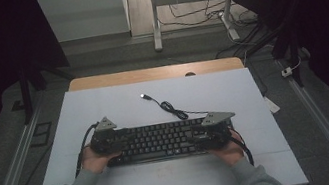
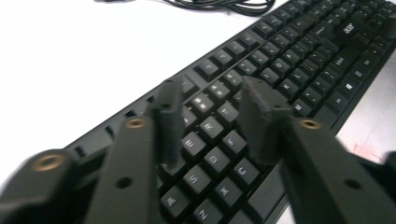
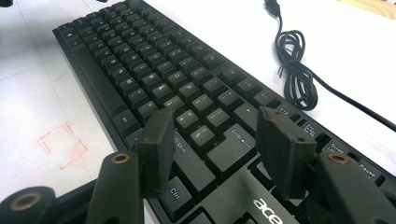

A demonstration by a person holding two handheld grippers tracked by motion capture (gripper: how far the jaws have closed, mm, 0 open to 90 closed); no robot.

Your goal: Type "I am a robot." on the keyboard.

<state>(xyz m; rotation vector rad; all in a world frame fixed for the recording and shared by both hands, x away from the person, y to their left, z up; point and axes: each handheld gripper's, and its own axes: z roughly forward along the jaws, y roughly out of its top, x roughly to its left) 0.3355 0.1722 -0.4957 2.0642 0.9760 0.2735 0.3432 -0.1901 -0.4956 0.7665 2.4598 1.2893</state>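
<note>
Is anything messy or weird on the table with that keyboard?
Nothing is broken or spilled. The keyboard lies flat and straight. Its cable lies loosely bunched behind it, and the plug rests loose on the white table, connected to nothing.

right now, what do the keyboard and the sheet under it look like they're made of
Keyboard: likely hard plastic, matte black, with moulded keycaps and printed white legends. Sheet: smooth, pale, slightly glossy, perhaps laminate or coated board; faint tile lines show, so hard to say.

Both forearms reach in, well apart; left gripper (image 1: 105,142) and right gripper (image 1: 212,132) point inward, jaws parted.
</note>
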